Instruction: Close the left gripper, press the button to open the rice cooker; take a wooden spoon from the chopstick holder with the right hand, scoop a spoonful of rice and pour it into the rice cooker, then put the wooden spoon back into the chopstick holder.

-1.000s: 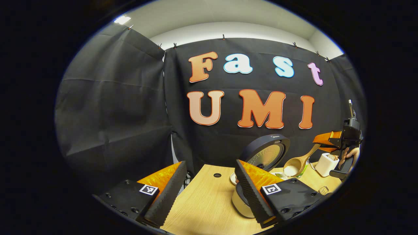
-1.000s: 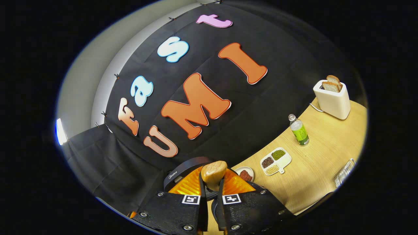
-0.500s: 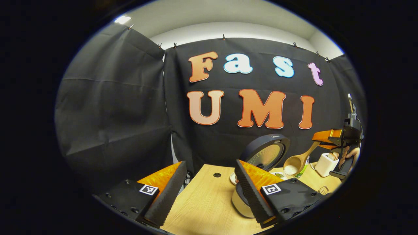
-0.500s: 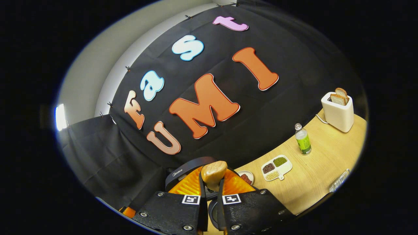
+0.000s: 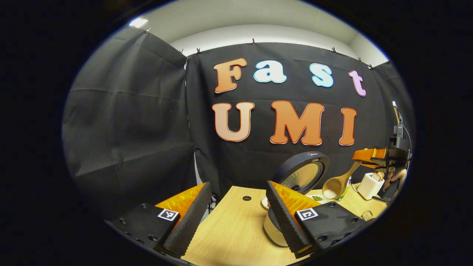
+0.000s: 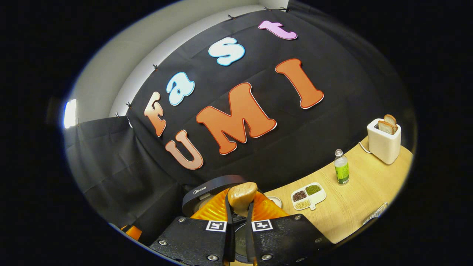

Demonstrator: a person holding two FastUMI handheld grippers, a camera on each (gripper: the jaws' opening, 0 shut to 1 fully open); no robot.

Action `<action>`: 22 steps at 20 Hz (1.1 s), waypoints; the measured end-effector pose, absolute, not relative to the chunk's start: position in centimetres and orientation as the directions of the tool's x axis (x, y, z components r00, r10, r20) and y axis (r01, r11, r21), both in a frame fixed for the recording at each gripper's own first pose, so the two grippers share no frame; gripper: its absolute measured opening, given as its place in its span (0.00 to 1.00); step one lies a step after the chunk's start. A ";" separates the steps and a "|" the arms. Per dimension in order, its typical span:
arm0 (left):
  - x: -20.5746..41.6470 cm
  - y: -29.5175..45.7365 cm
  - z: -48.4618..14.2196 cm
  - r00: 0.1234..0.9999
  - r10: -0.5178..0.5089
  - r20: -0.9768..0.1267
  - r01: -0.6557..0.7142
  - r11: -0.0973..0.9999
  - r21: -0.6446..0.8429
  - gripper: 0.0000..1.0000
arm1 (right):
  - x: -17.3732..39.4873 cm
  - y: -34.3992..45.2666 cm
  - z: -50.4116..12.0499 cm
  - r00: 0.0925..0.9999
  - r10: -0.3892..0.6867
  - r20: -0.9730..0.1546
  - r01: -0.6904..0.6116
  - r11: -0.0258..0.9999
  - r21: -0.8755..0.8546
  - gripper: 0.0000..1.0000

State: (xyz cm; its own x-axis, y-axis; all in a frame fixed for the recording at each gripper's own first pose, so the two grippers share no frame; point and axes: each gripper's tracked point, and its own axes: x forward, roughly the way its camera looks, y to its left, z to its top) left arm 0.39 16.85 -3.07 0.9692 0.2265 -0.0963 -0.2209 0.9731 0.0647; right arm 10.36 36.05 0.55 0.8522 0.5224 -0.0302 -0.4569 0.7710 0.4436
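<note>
The right hand-held gripper [image 6: 239, 221], clamped on the wooden spoon [image 5: 337, 182] at lower right, carries rice beside the lid-up rice cooker [image 5: 301, 173]; the left hand-held gripper [image 5: 238, 214] gapes empty. Pouring and the spoon's return remain.

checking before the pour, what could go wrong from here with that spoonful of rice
1. The wooden spoon hangs tilted, bowl down, rice near its lip, beside the open rice cooker: grains may fall on the table short of the pot.
2. The right gripper pinches only the handle's end, so the spoon might twist.
3. The raised lid could catch the spoon.
</note>
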 end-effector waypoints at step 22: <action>-0.3 16.9 -3.4 0.966 0.237 -0.106 -0.228 0.970 0.088 1.00 | 7.6 40.4 -6.1 0.805 0.584 -0.106 -0.580 0.812 0.069 0.11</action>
